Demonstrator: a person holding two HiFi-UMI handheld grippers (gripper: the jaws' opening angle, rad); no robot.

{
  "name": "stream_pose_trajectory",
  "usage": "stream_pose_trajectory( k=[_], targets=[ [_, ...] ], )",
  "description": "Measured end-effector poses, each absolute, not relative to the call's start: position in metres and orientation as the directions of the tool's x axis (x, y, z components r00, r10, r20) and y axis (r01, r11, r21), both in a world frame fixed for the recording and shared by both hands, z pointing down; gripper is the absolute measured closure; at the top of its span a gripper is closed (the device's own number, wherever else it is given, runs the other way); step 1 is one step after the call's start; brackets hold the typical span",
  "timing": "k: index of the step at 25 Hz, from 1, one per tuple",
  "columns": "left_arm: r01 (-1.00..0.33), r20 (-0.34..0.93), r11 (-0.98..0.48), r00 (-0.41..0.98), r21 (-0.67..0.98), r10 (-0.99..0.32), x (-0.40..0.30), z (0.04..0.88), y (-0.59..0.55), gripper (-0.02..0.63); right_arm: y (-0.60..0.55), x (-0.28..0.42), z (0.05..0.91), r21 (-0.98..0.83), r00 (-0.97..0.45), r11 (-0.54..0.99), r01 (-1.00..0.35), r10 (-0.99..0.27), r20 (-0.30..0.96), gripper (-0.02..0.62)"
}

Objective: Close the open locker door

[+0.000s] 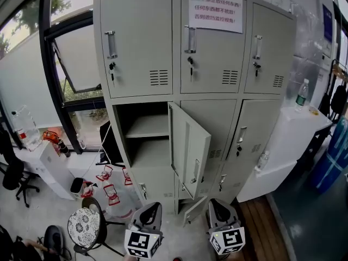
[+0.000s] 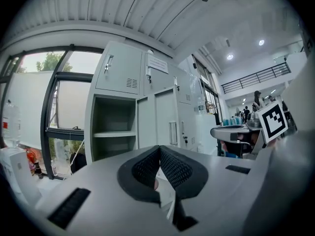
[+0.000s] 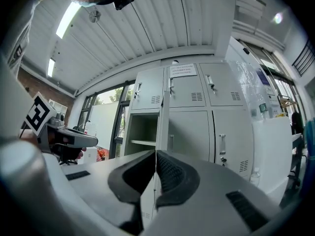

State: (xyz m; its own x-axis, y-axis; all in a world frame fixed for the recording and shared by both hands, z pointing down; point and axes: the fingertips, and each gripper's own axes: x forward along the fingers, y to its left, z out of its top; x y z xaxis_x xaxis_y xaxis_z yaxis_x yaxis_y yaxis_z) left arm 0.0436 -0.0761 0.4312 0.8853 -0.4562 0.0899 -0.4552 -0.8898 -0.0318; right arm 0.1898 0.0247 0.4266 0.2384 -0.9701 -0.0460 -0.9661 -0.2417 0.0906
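A grey locker cabinet (image 1: 196,91) fills the head view. Its middle-row left compartment (image 1: 145,140) stands open, with one shelf inside and nothing on it. That compartment's door (image 1: 190,145) is swung out toward me, hinged on its right side. My left gripper (image 1: 154,206) and right gripper (image 1: 217,203) are low in the head view, in front of the cabinet and apart from it. In the left gripper view the left gripper (image 2: 159,150) is shut, pointing at the open compartment (image 2: 110,127). In the right gripper view the right gripper (image 3: 155,155) is shut and empty, with the door (image 3: 165,127) edge-on behind it.
A round patterned stool (image 1: 84,227) stands at lower left, with red items (image 1: 106,186) on the floor by the cabinet. A white counter (image 1: 304,121) carrying a bottle (image 1: 300,94) is at the right. A paper notice (image 1: 215,11) hangs on an upper door. Windows are at the left.
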Motion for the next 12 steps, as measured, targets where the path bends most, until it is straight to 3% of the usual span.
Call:
stream_pose_trajectory(
  k=[12],
  targets=[
    [-0.479,0.109,-0.878,0.872,-0.024,-0.478,0.062,0.437,-0.125,0.584,-0.027,0.212,0.43,0.087,0.209,-0.212,-0.973,-0.977,-0.046,0.577]
  ],
)
